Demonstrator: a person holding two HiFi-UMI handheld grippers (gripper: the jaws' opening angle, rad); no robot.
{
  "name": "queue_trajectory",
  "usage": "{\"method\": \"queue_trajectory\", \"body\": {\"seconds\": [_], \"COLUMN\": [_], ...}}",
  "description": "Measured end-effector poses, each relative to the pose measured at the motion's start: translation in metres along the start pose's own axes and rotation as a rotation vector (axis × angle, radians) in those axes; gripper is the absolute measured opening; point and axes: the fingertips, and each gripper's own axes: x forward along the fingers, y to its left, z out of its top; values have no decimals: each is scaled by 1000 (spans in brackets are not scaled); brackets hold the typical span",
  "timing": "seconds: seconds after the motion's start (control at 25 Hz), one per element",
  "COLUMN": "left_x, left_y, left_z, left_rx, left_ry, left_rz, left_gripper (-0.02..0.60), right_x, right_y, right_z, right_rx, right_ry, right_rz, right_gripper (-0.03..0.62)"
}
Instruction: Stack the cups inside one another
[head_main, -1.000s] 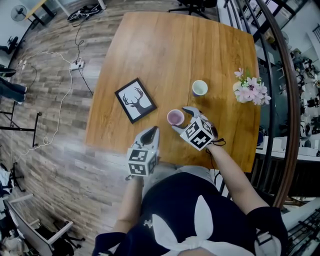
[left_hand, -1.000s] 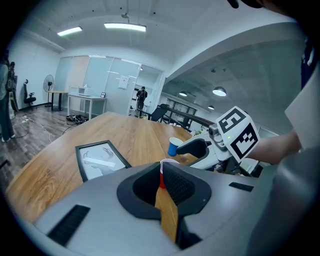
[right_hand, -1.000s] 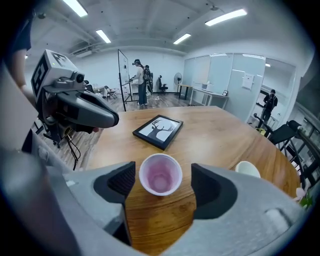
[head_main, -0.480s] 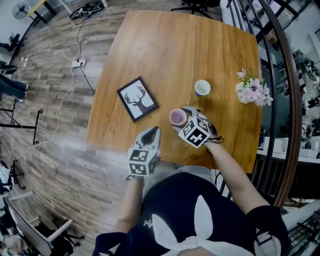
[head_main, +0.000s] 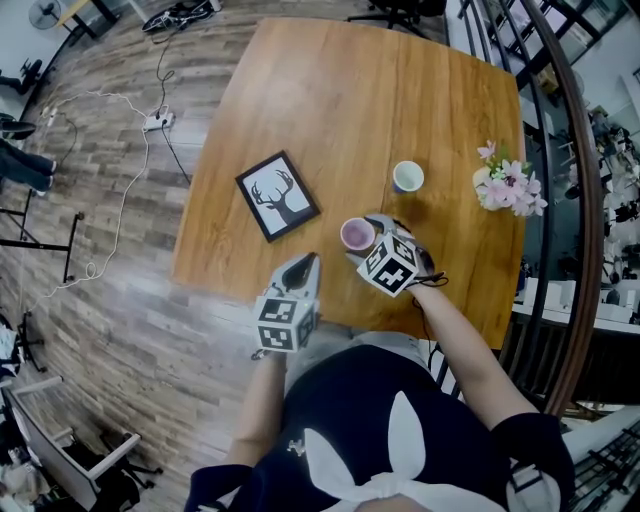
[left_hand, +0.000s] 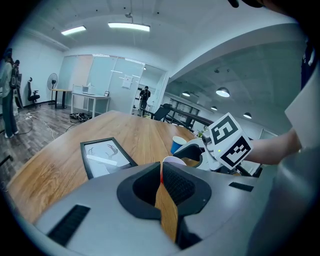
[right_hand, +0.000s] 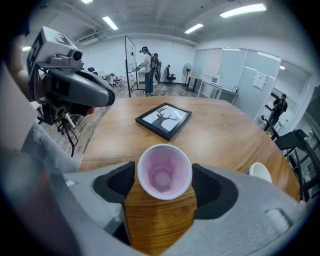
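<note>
The pink cup (head_main: 356, 234) stands upright on the counter (head_main: 340, 110), close to the near edge where the person stands. The right hand-held gripper (head_main: 364, 238) has it: the two jaws press against opposite sides of the rim, the open mouth facing up between them and the base resting on the wood.

Beyond the pink cup and a little to its right, well apart from it, the blue cup (head_main: 407, 176) stands upright with bare wood all round it. Left of the pink cup and slightly farther back, a framed deer picture (head_main: 277, 196) lies flat and askew, one corner not far from the counter's left edge. Far to the right of the pink cup, a bunch of flowers (head_main: 508, 185) sits close to the right edge.

The left hand-held gripper (head_main: 300, 272) hangs left of the pink cup, its tips just over the near edge and apart from everything. Its jaws are pinched together with nothing between them.

Past the pink cup the far half of the counter lies open, and the strip between the pink cup and the picture is bare too.
</note>
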Motion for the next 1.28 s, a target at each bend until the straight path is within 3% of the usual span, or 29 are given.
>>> {"method": "queue_trajectory", "body": {"seconds": [0.12,0.76,1.28], "left_x": [-1,1,7], "left_y": [0,-6,-16], "left_z": [0,3,11], "left_rx": [-1,10,25], "left_ry": [1,-6,-15], "left_rz": [2,-4,-19], "left_gripper": [29,29,29], "right_x": [-2,-17,-68], "right_y": [-2,-6,-22], "right_z": [5,12,53], "right_rx": [6,16,6], "right_ry": [-21,-59,-203], "right_rz": [-10,-22,-88], "right_gripper": [328,328,327]}}
